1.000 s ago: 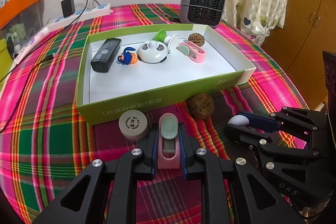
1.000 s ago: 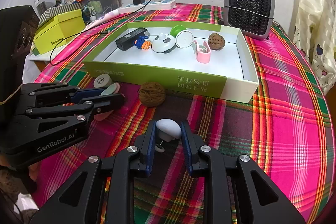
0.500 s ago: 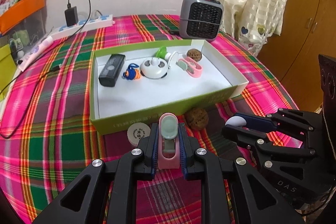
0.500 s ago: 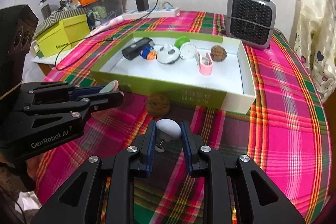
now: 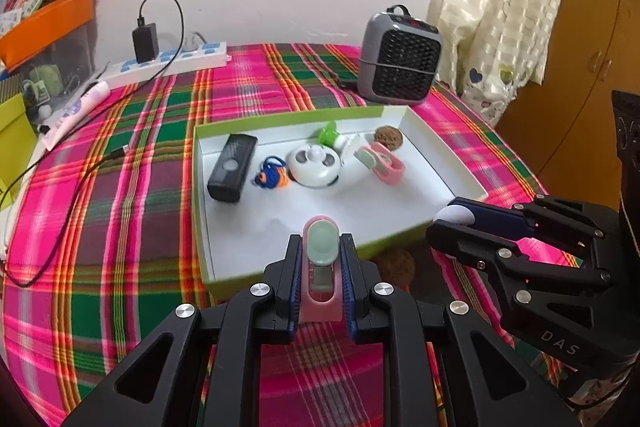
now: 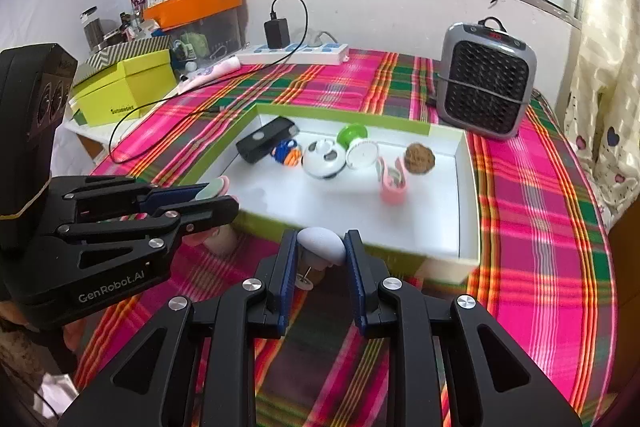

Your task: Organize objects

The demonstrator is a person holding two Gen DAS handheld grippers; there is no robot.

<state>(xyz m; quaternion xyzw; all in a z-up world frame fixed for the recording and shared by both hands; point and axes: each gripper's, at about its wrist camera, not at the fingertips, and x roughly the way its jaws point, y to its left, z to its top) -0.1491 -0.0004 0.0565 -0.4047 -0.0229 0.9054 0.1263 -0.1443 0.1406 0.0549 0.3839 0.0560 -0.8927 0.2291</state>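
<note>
Left gripper [image 5: 320, 259] angled down, clamped on pink clip [image 5: 320, 267] at near rim of green box [image 5: 400, 235]. Right gripper [image 6: 320, 251] beside it, pinching white oval piece [image 6: 322, 245]. Box floor bare up front; items along far wall.

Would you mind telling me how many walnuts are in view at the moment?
2. One walnut lies in the tray's far right corner; the other walnut sits on the tablecloth just outside the near wall, partly hidden.
</note>
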